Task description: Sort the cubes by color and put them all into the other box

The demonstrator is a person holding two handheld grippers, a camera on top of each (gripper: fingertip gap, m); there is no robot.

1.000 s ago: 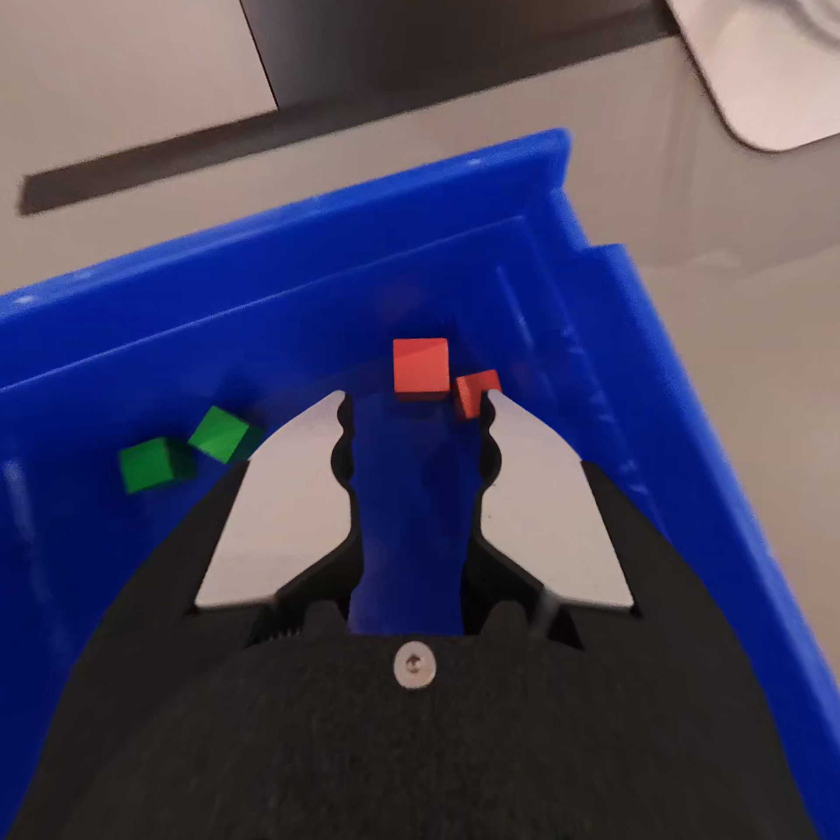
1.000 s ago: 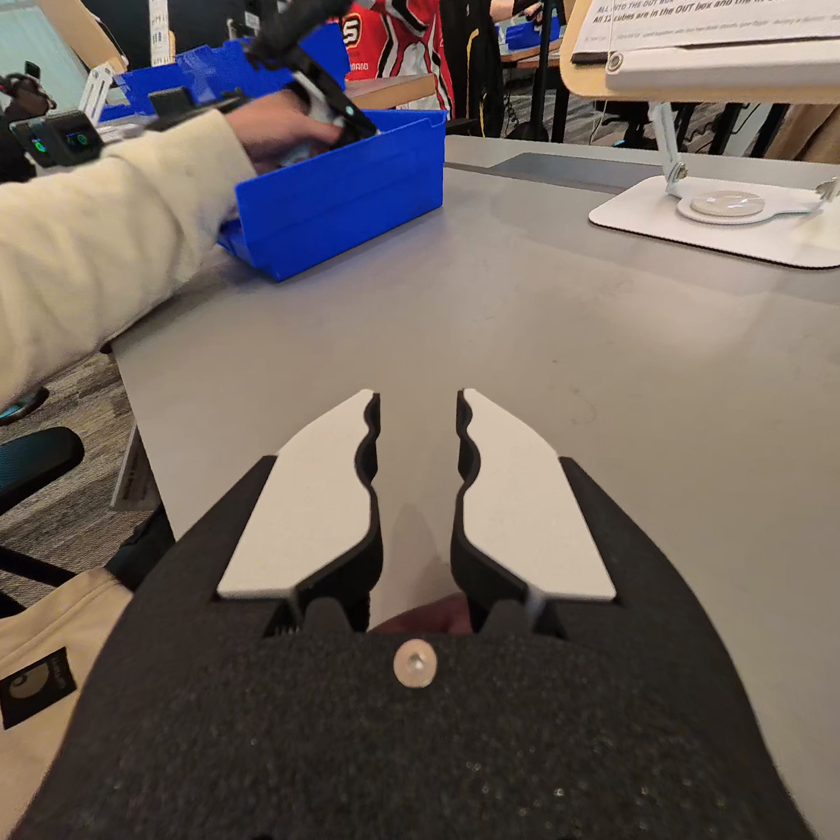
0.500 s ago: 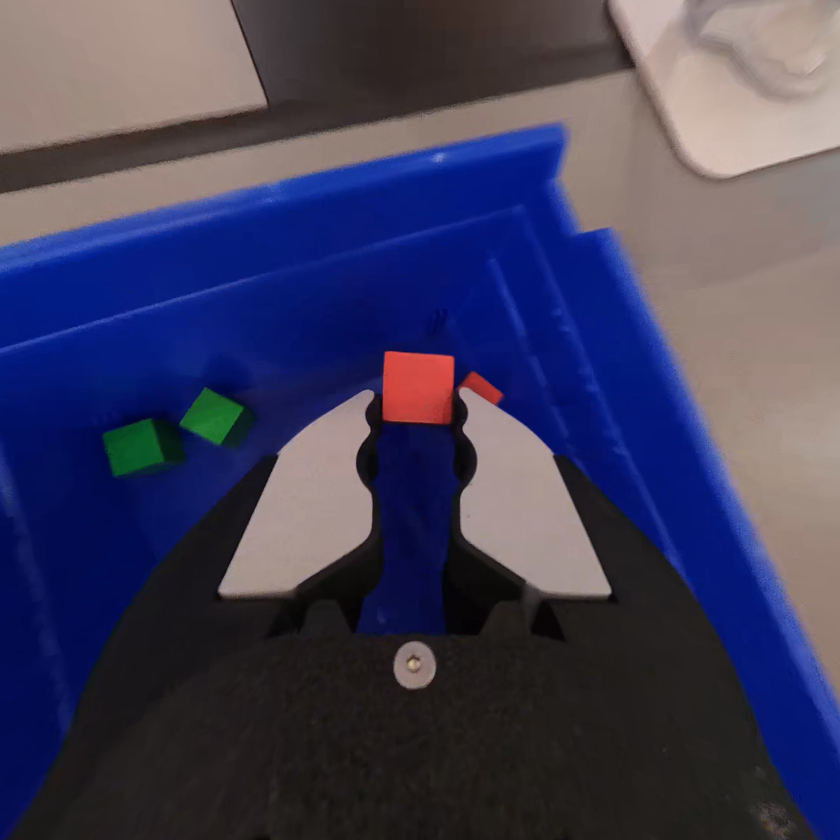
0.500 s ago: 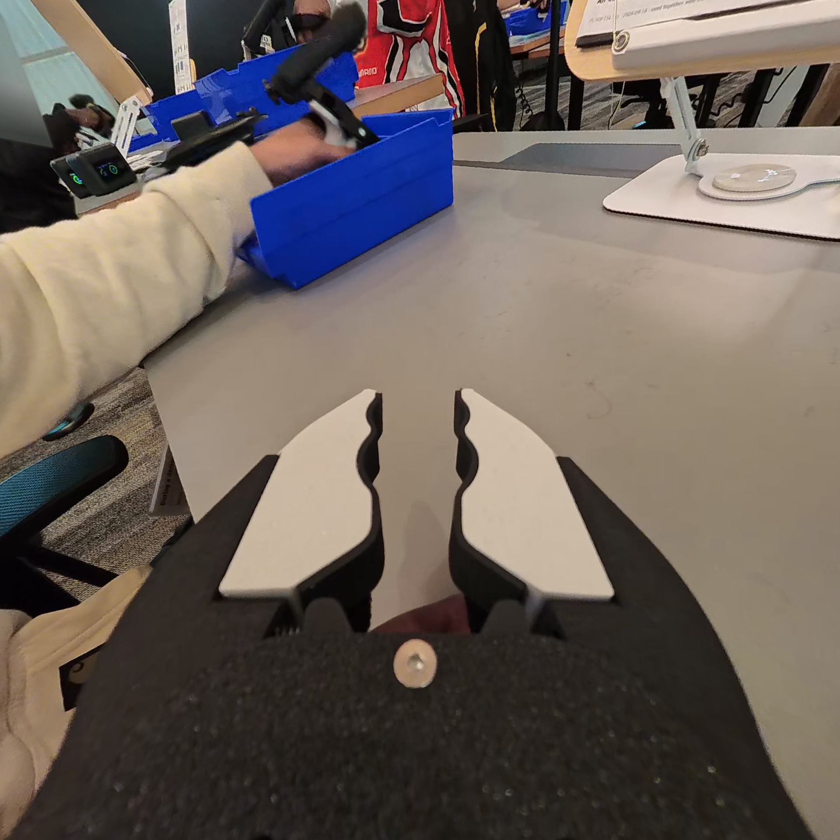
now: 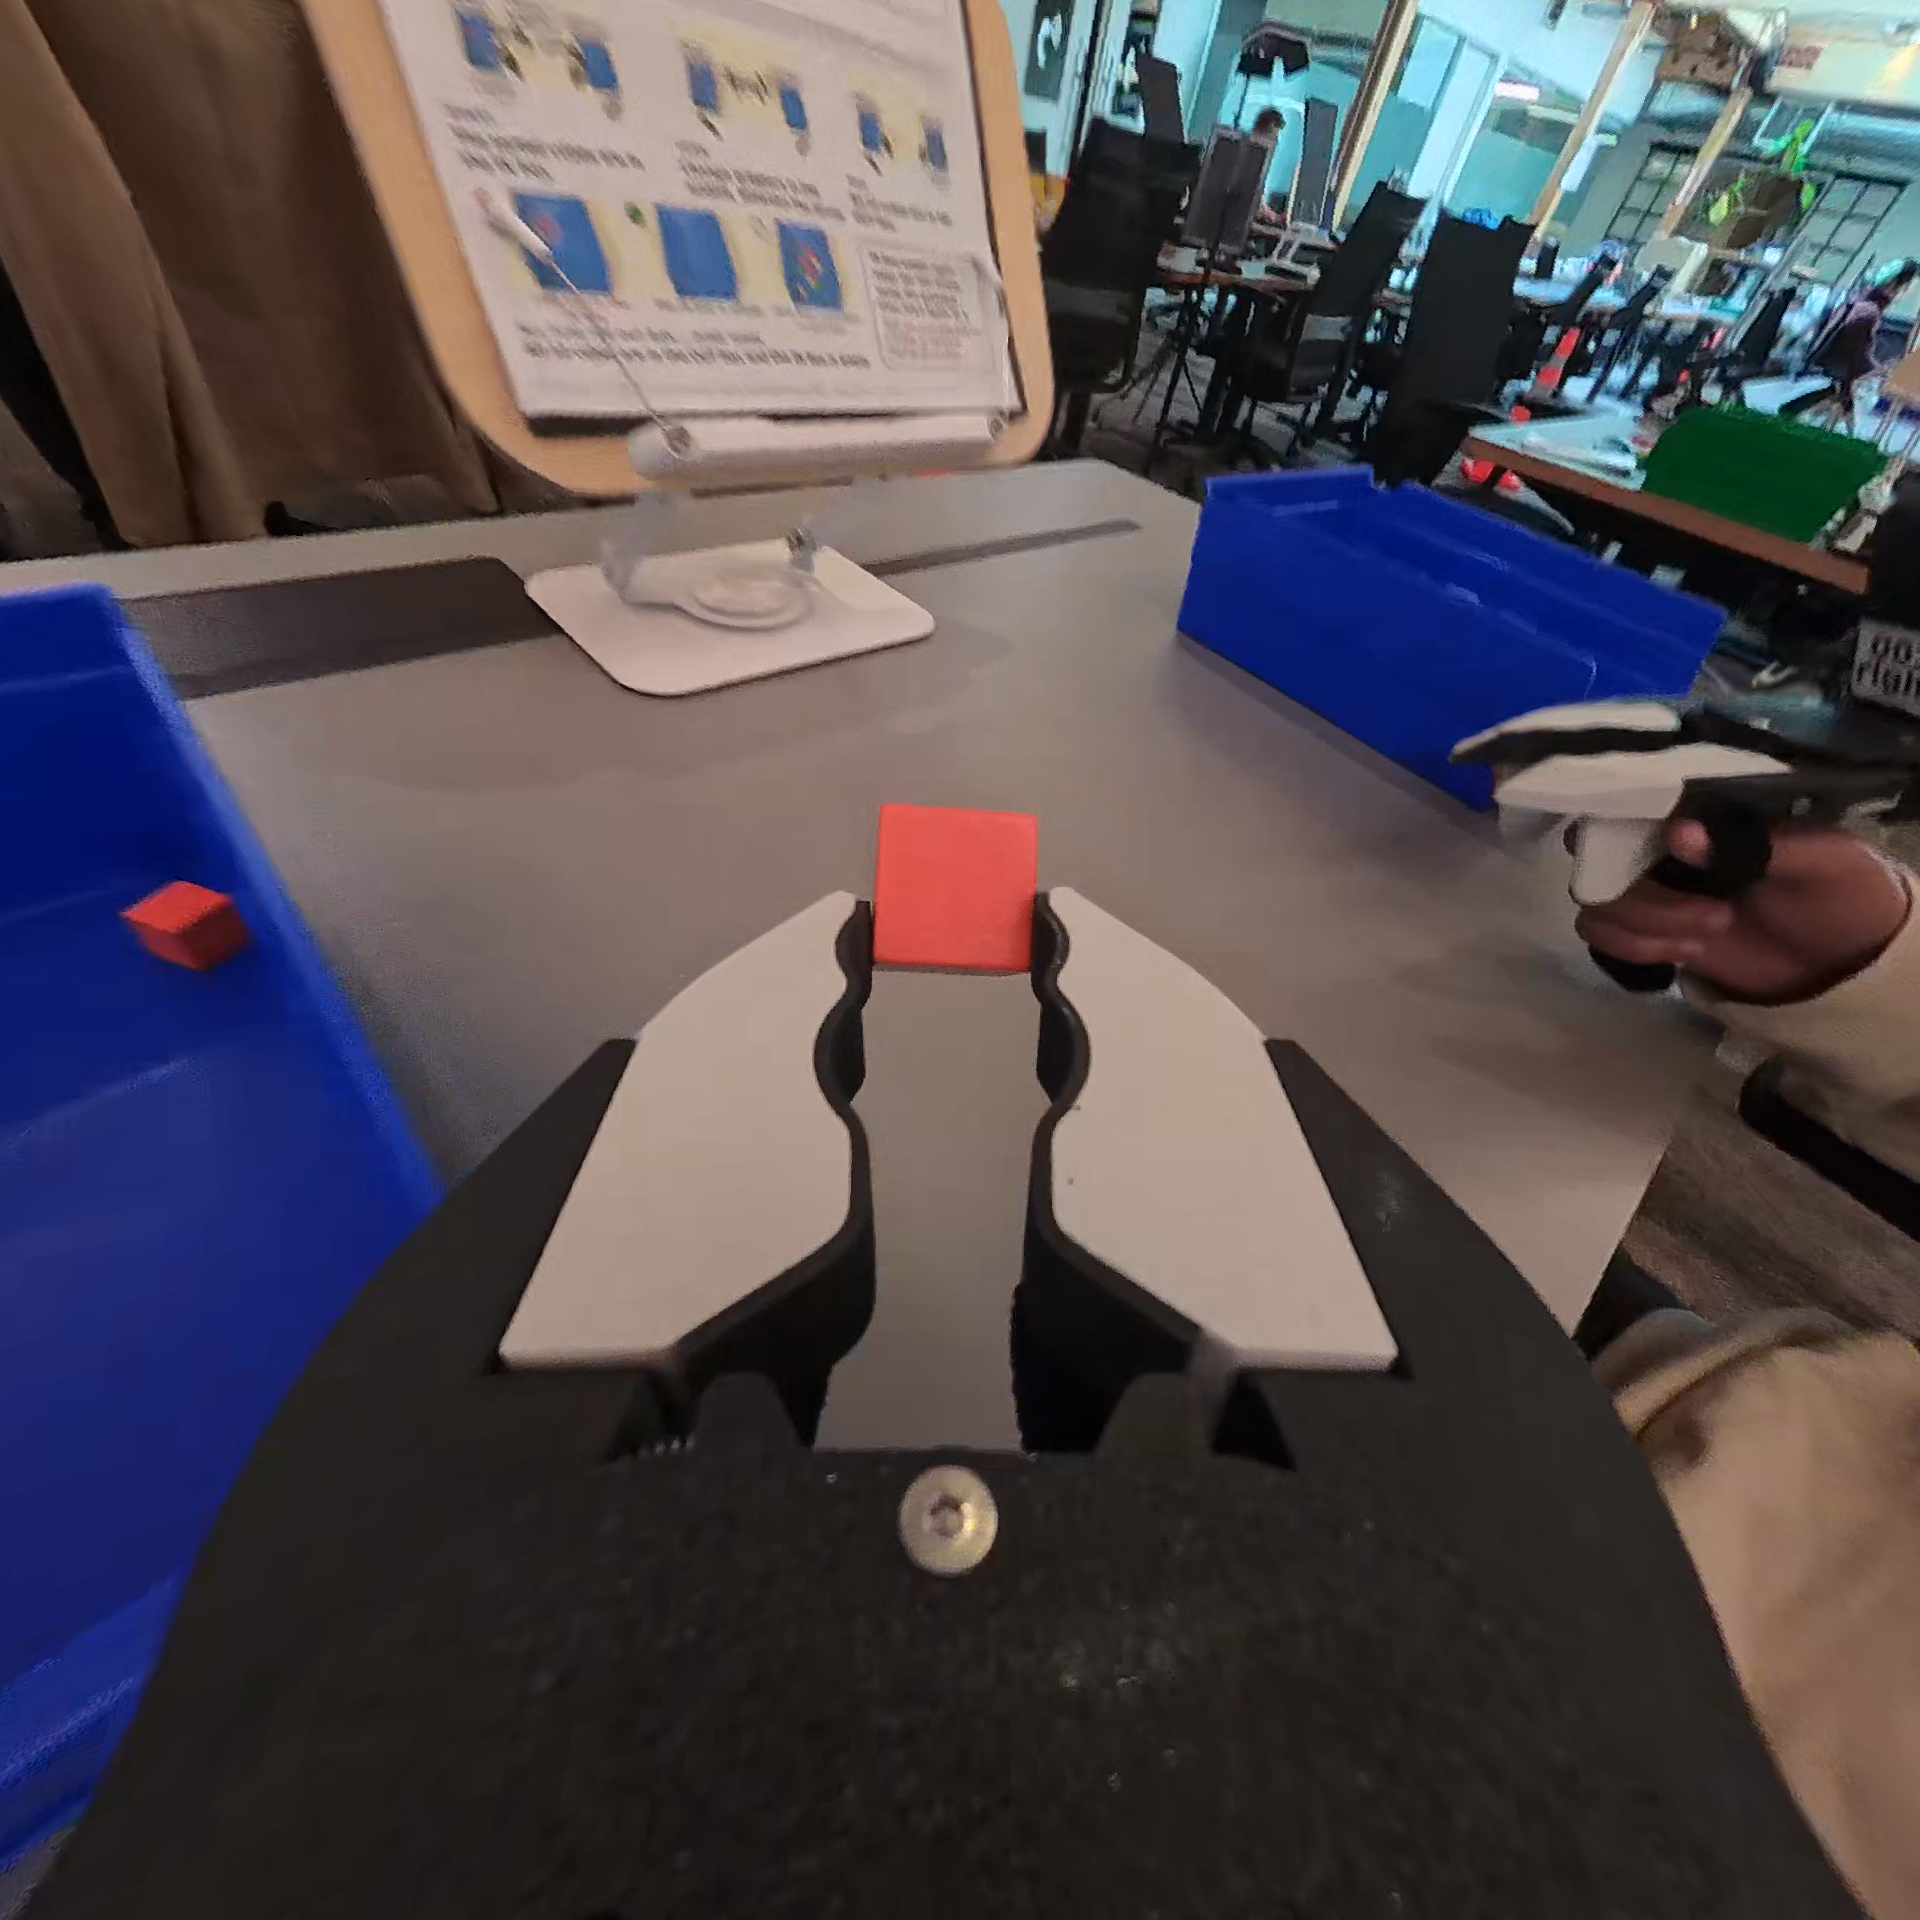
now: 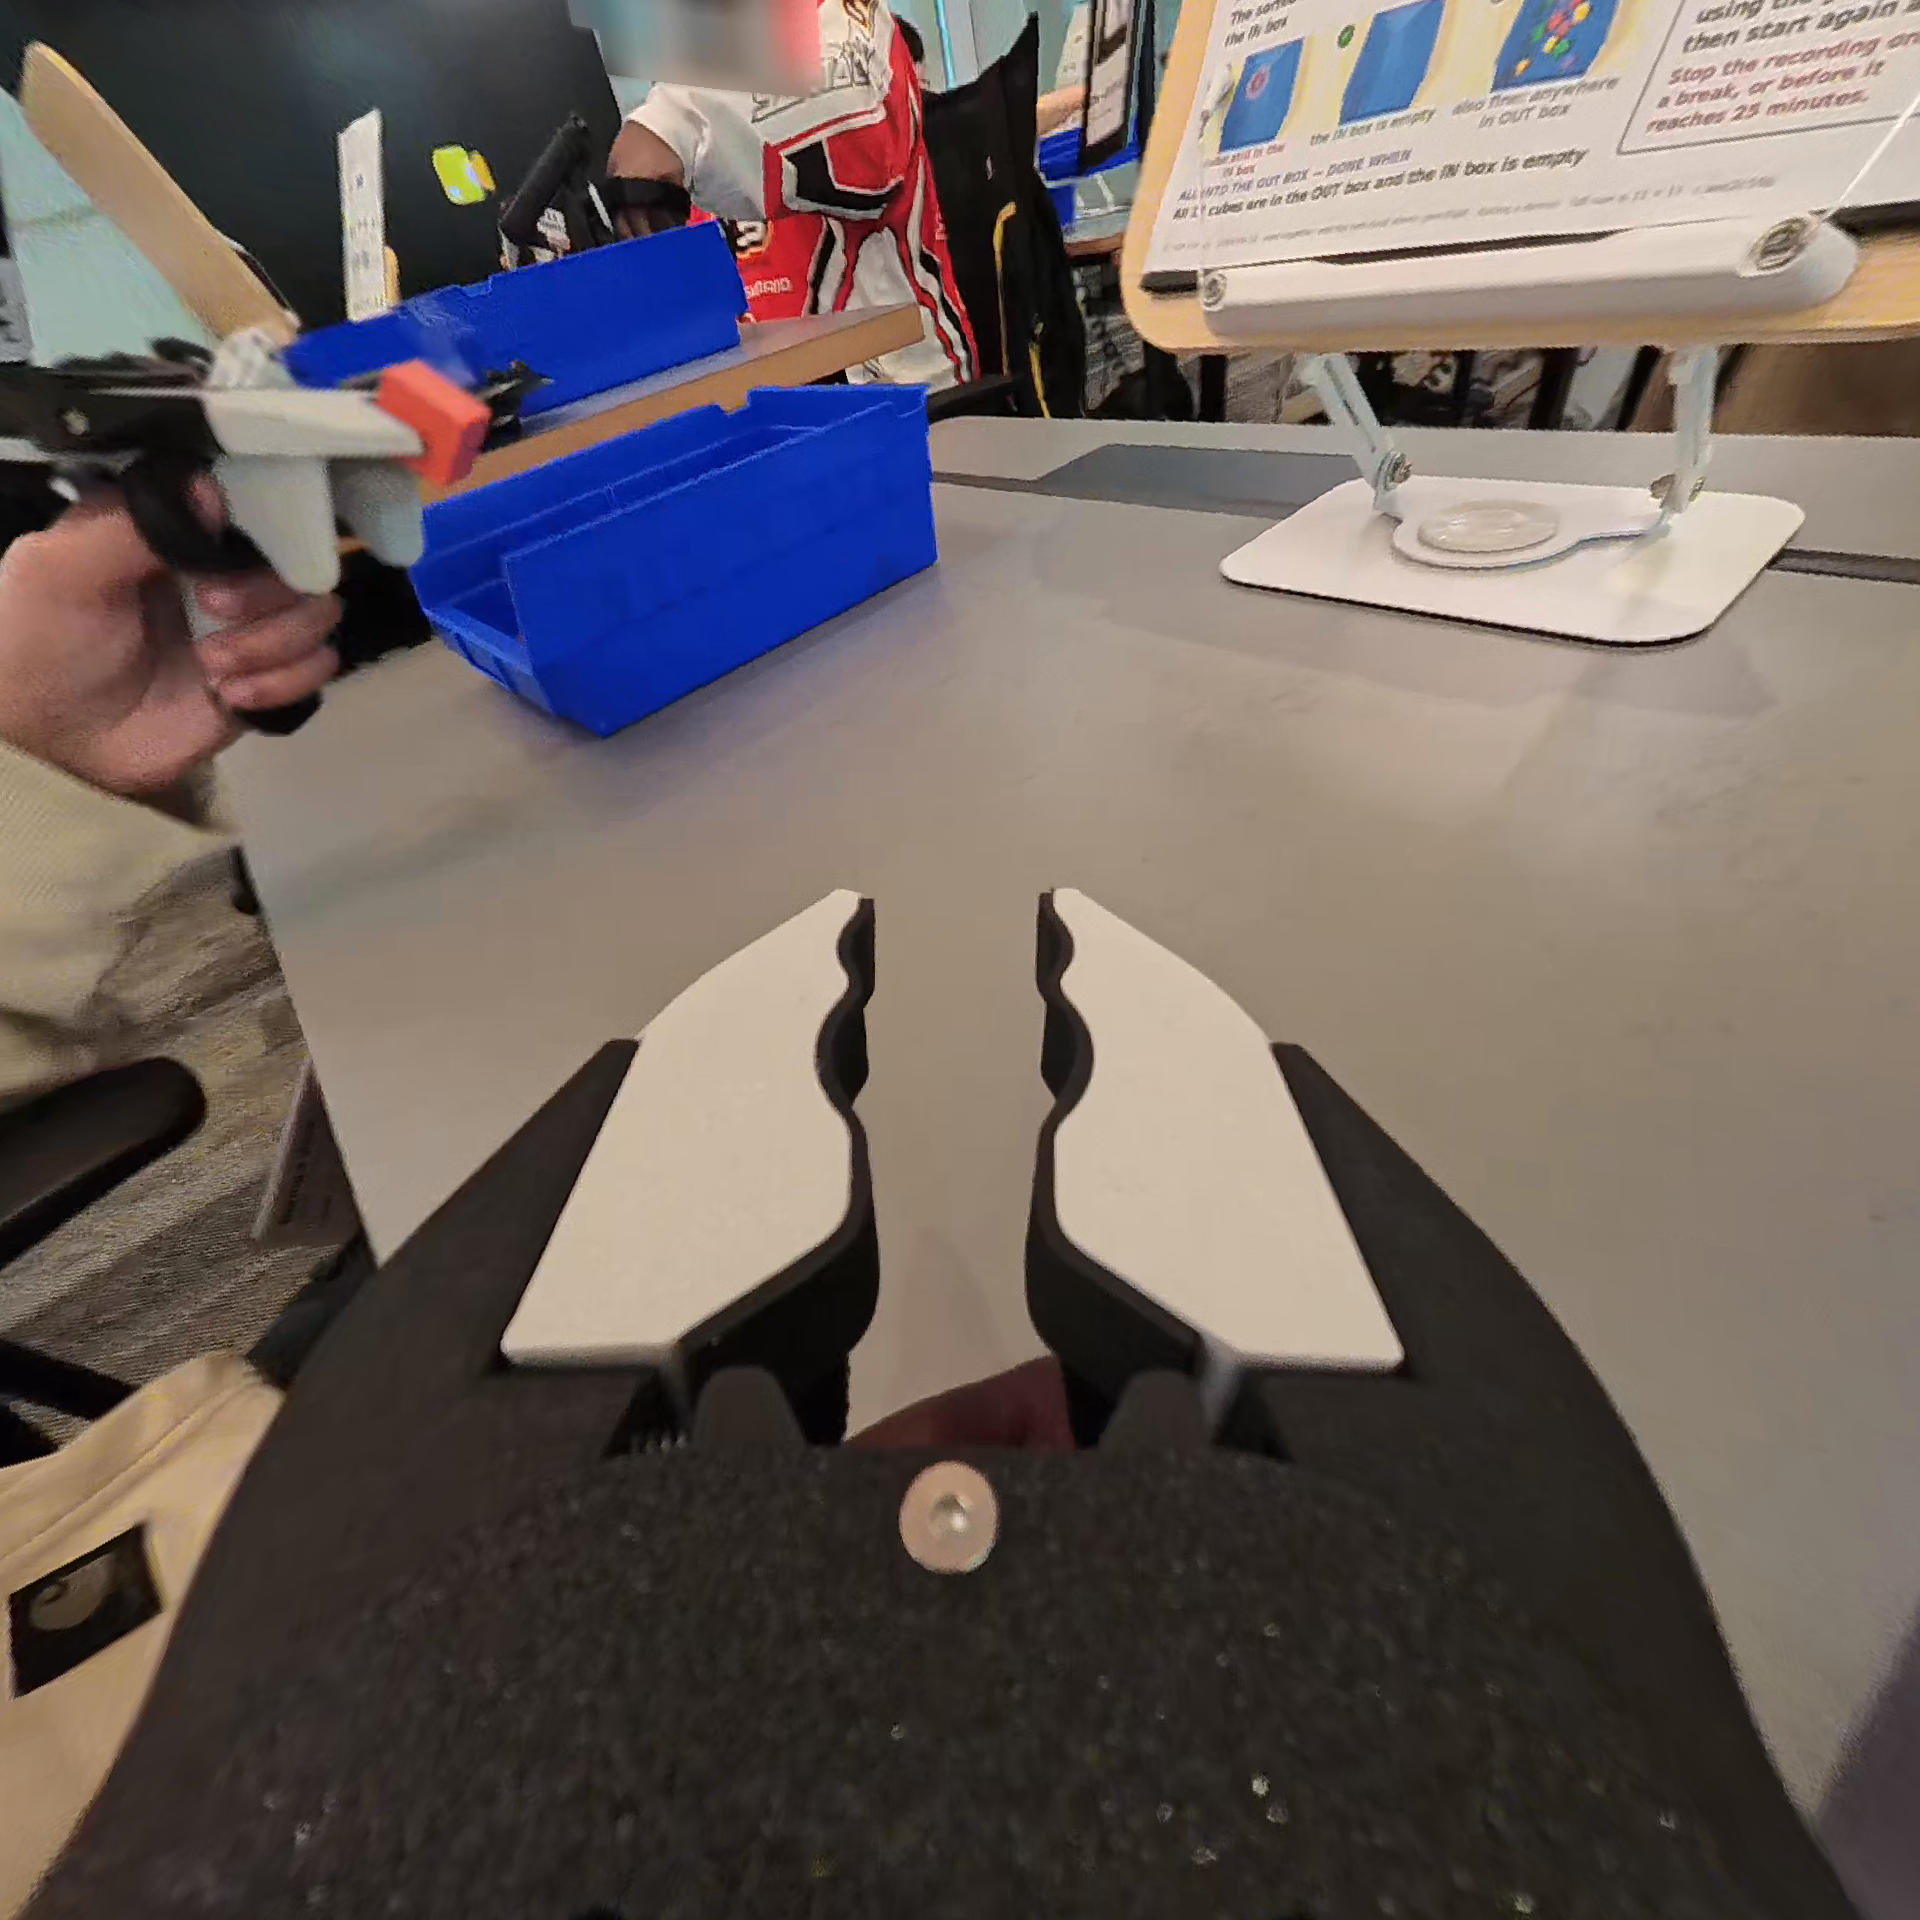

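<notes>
1. Now the left gripper (image 5: 954, 914) pinches a red cube (image 5: 954, 888) at its fingertips, mid-frame above the grey table (image 5: 644, 790).
2. Best carry it level to the other box (image 5: 1434, 623), upper right, releasing low beside matching reds.
3. The right gripper (image 6: 954, 920) hovers with fingers narrowly parted, holding nothing.
4. Another red cube (image 5: 187, 923) waits in the near box (image 5: 156, 1195), left edge.

1. Red cube (image 5: 954, 888): matt, smooth faces.
2. Blue box (image 5: 1382, 613): glossy moulded plastic.
3. Left gripper (image 5: 951, 914): matt pale finger plates, grainy black body, shiny metal screw (image 5: 948, 1522).
4. Table (image 6: 1351, 831): smooth grey, faint sheen.
</notes>
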